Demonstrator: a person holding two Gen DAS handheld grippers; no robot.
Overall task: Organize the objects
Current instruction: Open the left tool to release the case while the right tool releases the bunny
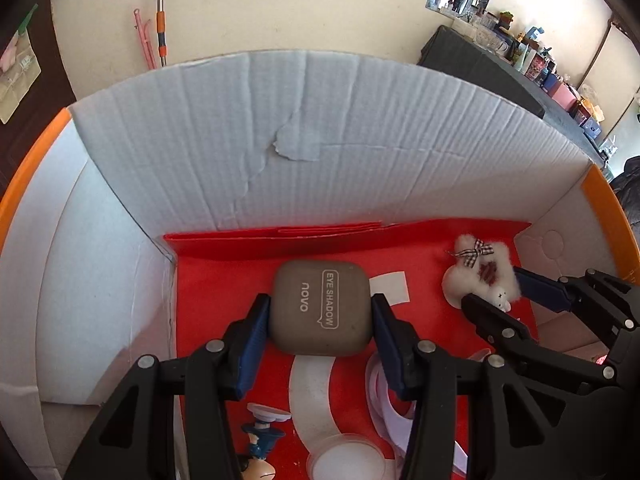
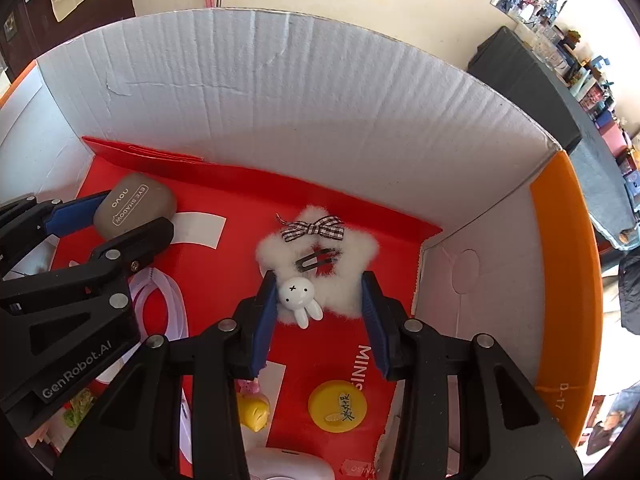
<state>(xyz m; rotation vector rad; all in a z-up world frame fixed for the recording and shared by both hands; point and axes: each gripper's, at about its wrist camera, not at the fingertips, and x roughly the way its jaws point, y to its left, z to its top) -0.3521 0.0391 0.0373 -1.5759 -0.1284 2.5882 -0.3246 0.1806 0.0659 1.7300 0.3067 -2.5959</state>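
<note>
Red paper [image 2: 224, 280] covers the floor of a white cardboard box [image 1: 320, 140], and both grippers work inside it. The left gripper [image 1: 320, 312] has its blue pads pressed on both sides of a grey-brown eye shadow case [image 1: 320, 308], so it grips the case, which is near the back wall of the box. The right gripper [image 2: 320, 300] has its fingers on the two sides of a white fluffy star [image 2: 320, 264], which lies on the red paper at the right part of the box; the pads touch the fur, but I cannot tell if they really squeeze it. On the star there are a checked bow [image 2: 312, 228], a hair clip [image 2: 316, 260] and a small white rabbit [image 2: 300, 296]. A yellow round badge [image 2: 338, 406] lies nearer to the camera.
</note>
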